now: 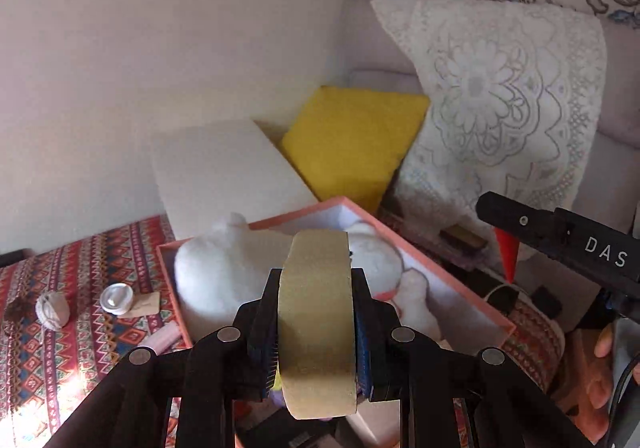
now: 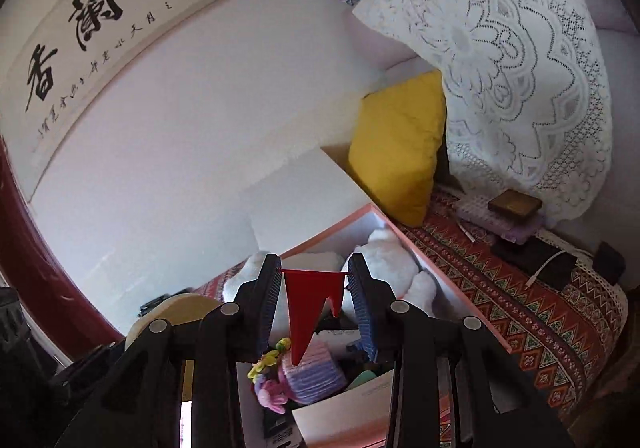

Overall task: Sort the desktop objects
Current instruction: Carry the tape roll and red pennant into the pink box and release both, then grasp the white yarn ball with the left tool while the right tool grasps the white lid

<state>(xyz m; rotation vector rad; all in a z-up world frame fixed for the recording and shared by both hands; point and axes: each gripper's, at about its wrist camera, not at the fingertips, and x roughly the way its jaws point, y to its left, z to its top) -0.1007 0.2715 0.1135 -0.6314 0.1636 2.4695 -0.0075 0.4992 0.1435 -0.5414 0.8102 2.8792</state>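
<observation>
My left gripper (image 1: 316, 328) has its jaws clamped on a tan tape roll (image 1: 316, 312), held on edge above the near end of the pink box (image 1: 440, 268). Left of these jaws, a white cap (image 1: 116, 298) and wrapped ball (image 1: 51, 310) lie on the table (image 1: 80, 348); I judge sorting incomplete. My right gripper (image 2: 316, 304) jaws pinch a red triangular flag (image 2: 308, 304) over the box, ahead of which lies a white plush (image 2: 384, 260).

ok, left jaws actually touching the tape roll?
Touching. The left wrist view shows the left gripper with both jaws pressed flat against the sides of the tape roll, no gap visible, above the pink box.
</observation>
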